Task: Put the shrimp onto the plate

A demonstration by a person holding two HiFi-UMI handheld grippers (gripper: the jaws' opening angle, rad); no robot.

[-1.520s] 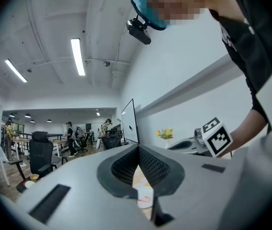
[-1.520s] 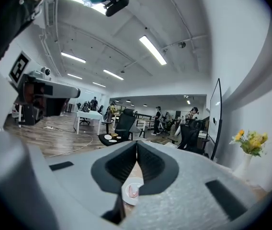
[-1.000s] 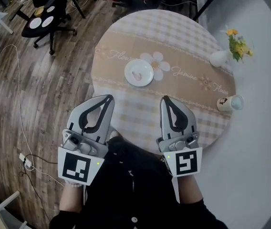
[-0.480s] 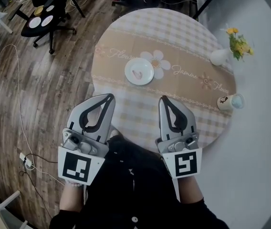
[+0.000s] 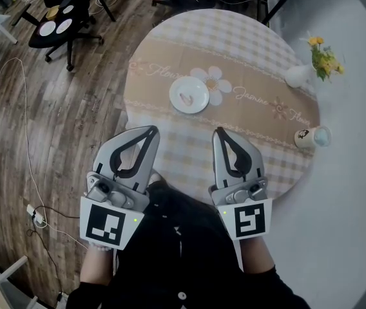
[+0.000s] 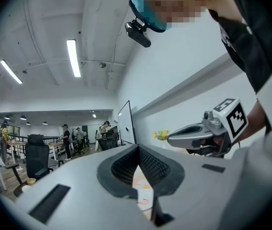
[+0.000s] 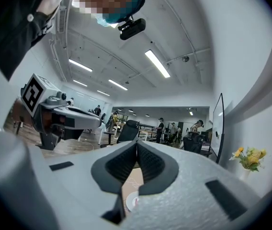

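Checked tabletop job looks done imo: shrimp sits on the plate at 12 o'clock, left claw and right claw both closed on nothing, so nothing's left to grab.

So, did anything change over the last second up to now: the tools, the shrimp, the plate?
Nothing really moved. The left tool and right tool stay shut and empty at the near edge of the table, with nothing taken hold of or let go. The shrimp lies on the plate as before. Only the head view itself drifts slightly.
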